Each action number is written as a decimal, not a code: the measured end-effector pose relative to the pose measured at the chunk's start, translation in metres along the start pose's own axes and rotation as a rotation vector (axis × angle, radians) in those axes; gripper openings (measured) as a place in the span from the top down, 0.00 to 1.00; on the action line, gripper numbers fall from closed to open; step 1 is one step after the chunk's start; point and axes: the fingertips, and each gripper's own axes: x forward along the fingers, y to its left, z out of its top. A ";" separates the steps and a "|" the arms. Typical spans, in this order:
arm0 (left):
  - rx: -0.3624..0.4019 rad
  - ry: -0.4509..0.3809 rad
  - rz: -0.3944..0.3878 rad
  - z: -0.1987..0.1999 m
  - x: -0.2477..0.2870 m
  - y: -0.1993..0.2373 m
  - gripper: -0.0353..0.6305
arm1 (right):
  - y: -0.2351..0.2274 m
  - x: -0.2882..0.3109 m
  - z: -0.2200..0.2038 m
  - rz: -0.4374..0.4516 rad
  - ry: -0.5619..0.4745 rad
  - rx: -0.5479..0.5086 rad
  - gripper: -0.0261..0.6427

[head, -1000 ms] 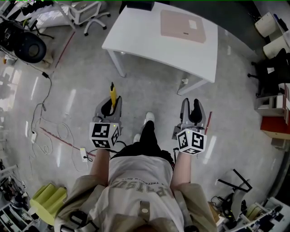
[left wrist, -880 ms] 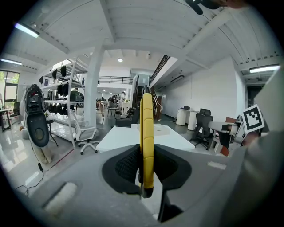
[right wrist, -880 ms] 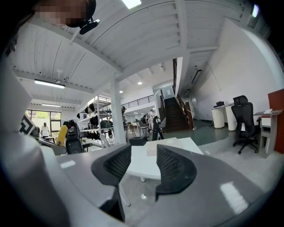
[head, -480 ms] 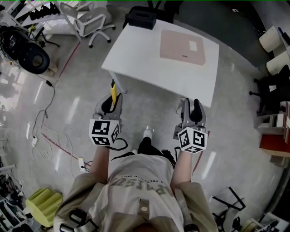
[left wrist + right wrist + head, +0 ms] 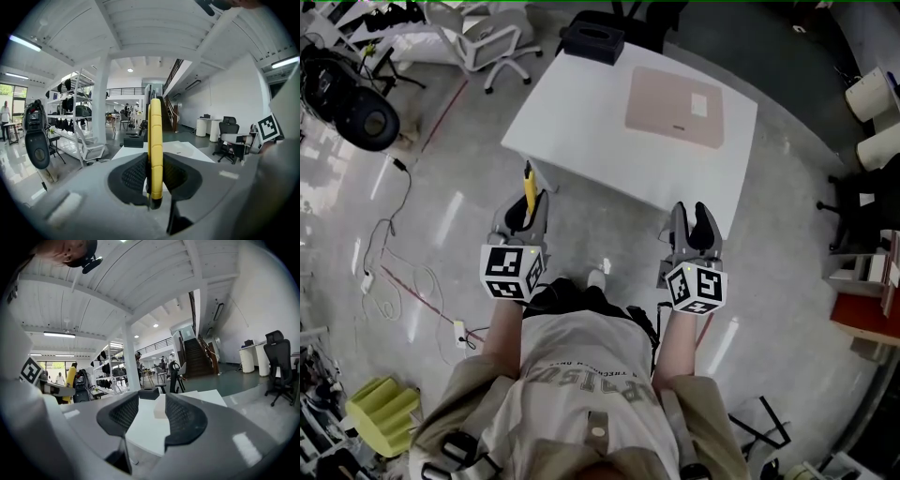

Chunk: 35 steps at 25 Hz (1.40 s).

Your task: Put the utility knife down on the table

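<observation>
A yellow utility knife (image 5: 530, 187) (image 5: 155, 154) stands upright, clamped between the pads of my left gripper (image 5: 525, 212) (image 5: 153, 174), which is shut on it. The knife's tip reaches just short of the near left corner of the white table (image 5: 581, 131) (image 5: 178, 149). My right gripper (image 5: 695, 228) (image 5: 148, 414) stands open with nothing between its pads, level with the table's near right corner. Both grippers are held over the floor, short of the table's near edge. In the right gripper view the knife (image 5: 70, 380) shows at far left.
A pink mat (image 5: 675, 106) with a small white card (image 5: 699, 107) lies on the table top, and a black box (image 5: 592, 41) sits at its far left corner. Office chairs (image 5: 492, 42), cables (image 5: 384, 244) and racks surround the grey floor. The person's feet (image 5: 594, 278) stand between the grippers.
The person has walked toward the table; both grippers moved forward with it, so the table's near edge now lies just ahead of them. The knife stays gripped, the right jaws unchanged.
</observation>
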 end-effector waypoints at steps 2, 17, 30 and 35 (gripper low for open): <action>-0.001 0.019 -0.001 -0.006 0.006 0.000 0.84 | -0.001 0.005 -0.007 0.000 0.018 -0.006 0.72; -0.004 0.118 -0.125 -0.023 0.096 0.010 0.84 | -0.005 0.067 -0.038 -0.015 0.110 -0.015 0.72; 0.078 0.226 -0.316 -0.019 0.202 0.039 0.84 | -0.001 0.160 -0.037 -0.028 0.141 -0.038 0.72; 0.232 0.319 -0.420 -0.039 0.230 0.032 0.84 | 0.013 0.181 -0.046 0.049 0.217 -0.135 0.72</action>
